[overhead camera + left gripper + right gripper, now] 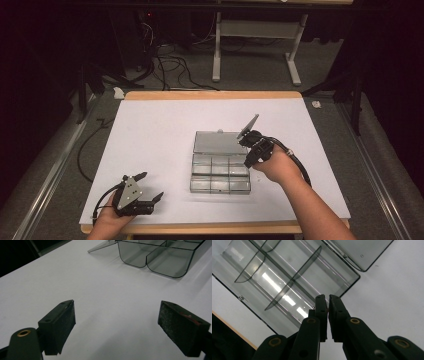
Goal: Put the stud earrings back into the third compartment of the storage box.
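Organizer box (220,172), clear plastic, one in number, sits right of centre on the white surface (150,140), lid (217,142) swung open and lying flat on the far side. Long axis of the tray part runs left to right; compartments appear as two rows of three, six counted, all apparently empty, though clear walls make this hard to confirm. Right claw (248,150) hovers at the box's right edge, near the junction of tray and lid, so the box lies immediately left of it; in the right gripper view, right claw (327,315) looks nearly closed, a thin slit between the jaws, nothing visibly held, tips over the tray's corner by the hinge side. Left claw (150,192) rests near the near-left of the surface, well apart from the box, jaws spread wide; in the left gripper view, left claw (116,325) shows bare surface between the pads, box (155,260) farther ahead. Two claws, one box, one lid. Right hand plainly nearer; probably any coming move on the lid or tray falls to it.
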`<state>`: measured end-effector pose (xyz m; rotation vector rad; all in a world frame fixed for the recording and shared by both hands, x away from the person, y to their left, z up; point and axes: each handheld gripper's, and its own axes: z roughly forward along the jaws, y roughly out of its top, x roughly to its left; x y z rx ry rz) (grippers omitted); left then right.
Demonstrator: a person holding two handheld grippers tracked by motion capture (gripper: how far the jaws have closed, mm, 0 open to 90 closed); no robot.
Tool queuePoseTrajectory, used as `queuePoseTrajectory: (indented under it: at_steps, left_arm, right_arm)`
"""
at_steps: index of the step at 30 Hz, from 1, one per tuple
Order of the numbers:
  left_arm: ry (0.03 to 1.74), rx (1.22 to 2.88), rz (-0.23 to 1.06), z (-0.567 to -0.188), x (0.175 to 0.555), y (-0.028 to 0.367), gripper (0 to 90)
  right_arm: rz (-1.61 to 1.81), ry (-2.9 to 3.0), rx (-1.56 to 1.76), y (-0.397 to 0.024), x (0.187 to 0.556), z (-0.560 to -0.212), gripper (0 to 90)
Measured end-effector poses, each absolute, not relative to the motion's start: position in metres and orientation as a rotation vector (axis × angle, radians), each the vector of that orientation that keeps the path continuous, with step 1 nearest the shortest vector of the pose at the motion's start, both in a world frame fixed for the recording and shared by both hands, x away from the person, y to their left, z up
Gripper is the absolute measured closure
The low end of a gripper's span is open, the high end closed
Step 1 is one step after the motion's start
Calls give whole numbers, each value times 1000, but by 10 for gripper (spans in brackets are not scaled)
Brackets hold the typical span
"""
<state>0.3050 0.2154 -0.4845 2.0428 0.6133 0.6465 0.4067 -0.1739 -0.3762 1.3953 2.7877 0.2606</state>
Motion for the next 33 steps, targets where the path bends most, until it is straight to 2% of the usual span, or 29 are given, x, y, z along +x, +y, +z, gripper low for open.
queuePoseTrajectory:
  at_steps: [11, 33]
  left_arm:
    - [612, 2042, 645, -485, 305, 215, 151]
    - [608, 2042, 646, -484, 305, 216, 152]
  right_arm:
    - [235, 2807, 1392, -153, 411, -383, 867]
    - [182, 2821, 1350, -149, 426, -421, 865]
